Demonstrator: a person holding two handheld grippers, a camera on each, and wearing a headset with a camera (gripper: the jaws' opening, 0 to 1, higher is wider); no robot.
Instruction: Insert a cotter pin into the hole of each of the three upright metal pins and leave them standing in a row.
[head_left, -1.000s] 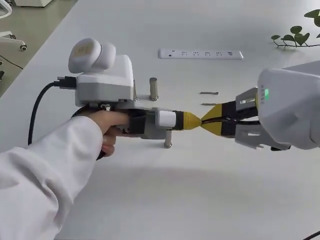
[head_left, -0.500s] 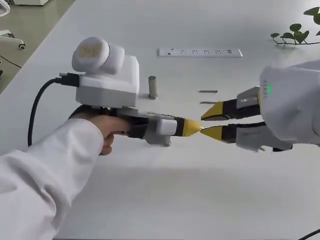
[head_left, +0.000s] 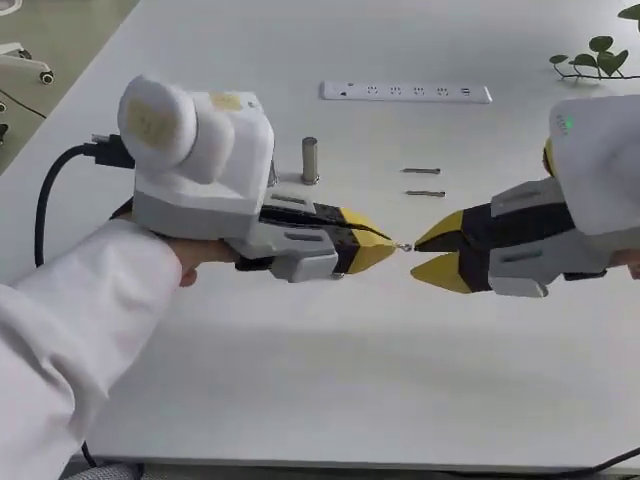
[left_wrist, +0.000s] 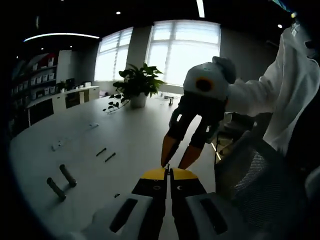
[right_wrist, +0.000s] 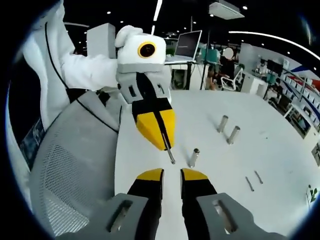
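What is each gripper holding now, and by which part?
The left gripper holds a cotter pin by one end, the rest sticking out past its shut tips. The right gripper is open and holds nothing.

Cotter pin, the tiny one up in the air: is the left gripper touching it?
Touching. In the right gripper view the cotter pin sticks out from between the shut yellow jaws of the left gripper, which pinch its near end.
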